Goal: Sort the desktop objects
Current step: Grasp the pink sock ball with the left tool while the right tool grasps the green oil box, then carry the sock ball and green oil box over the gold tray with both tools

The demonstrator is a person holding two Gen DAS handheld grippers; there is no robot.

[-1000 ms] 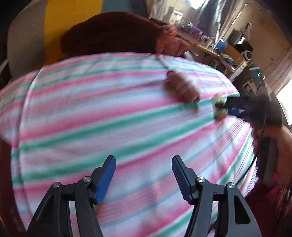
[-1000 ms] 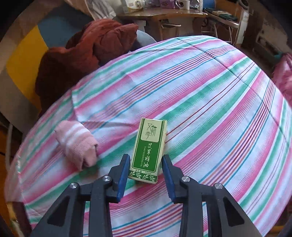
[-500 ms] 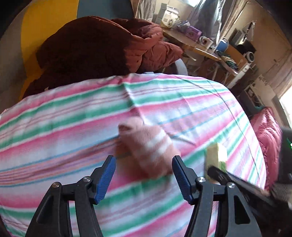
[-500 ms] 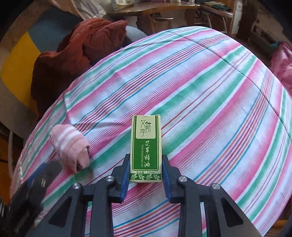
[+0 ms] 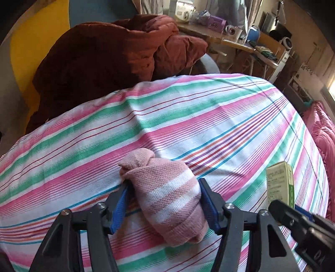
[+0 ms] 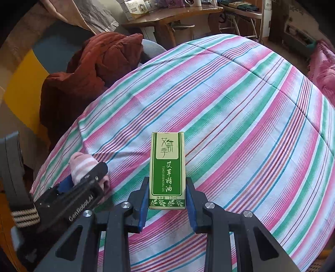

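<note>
On my left gripper the blue-padded fingers are pinching one rolled pink-and-white striped sock; both pads press its sides, and the knotted end projects forward beyond the tips. On my right gripper the fingers clamp one green essential-oil box, upright, its lower half between the pads and its printed face toward the camera. Count: one sock, one box, two grippers. In the right wrist view the sock sits at lower left inside the left gripper, near the box but apart from it. Both items lie over the striped cloth covering the surface. A dark red jacket is heaped beyond the cloth's far edge. A cluttered wooden desk stands further back.
</note>
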